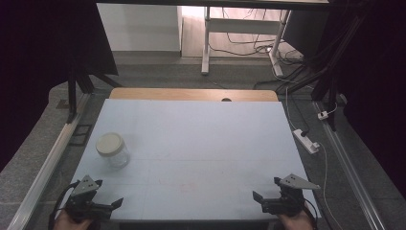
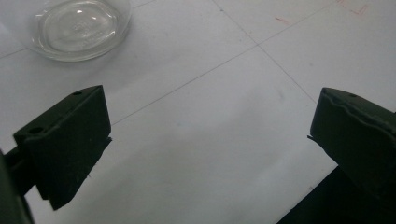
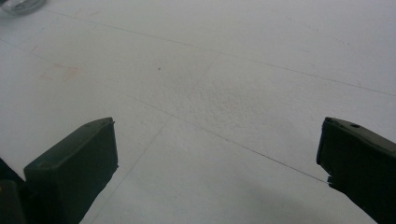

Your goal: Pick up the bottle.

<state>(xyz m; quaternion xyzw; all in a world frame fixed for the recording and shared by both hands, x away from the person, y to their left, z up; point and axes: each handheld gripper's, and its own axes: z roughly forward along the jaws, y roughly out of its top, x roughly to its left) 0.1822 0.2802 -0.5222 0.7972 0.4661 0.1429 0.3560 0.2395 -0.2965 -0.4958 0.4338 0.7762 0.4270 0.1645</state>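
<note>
Two grippers are resting low at the bottom edge of the high view, each held in a person's hand. The left gripper (image 1: 106,191) is sitting at the lower left of that frame, its jaws spread wide and gripping nothing. In the left gripper view, its two black jaws are standing far apart at the lower left and lower right, with bare tabletop (image 2: 210,140) lying between them. The right gripper (image 1: 267,189) is sitting at the lower right of the high view, its jaws also spread wide and holding nothing. In the right gripper view, its jaws are framing an open stretch of pale surface crossed by thin lines.

A glass jar (image 1: 113,150) with a pale lid is standing upright on the table, at the left side of the high view, just above the left gripper and near it but not touching. In the left gripper view, the jar (image 2: 77,28) is showing at the upper left of the frame, clear of both jaws. The jar is lying well apart from the right gripper.

The table (image 1: 201,143) is covered in a light blue sheet, with a wooden strip (image 1: 191,94) running along its far edge.
</note>
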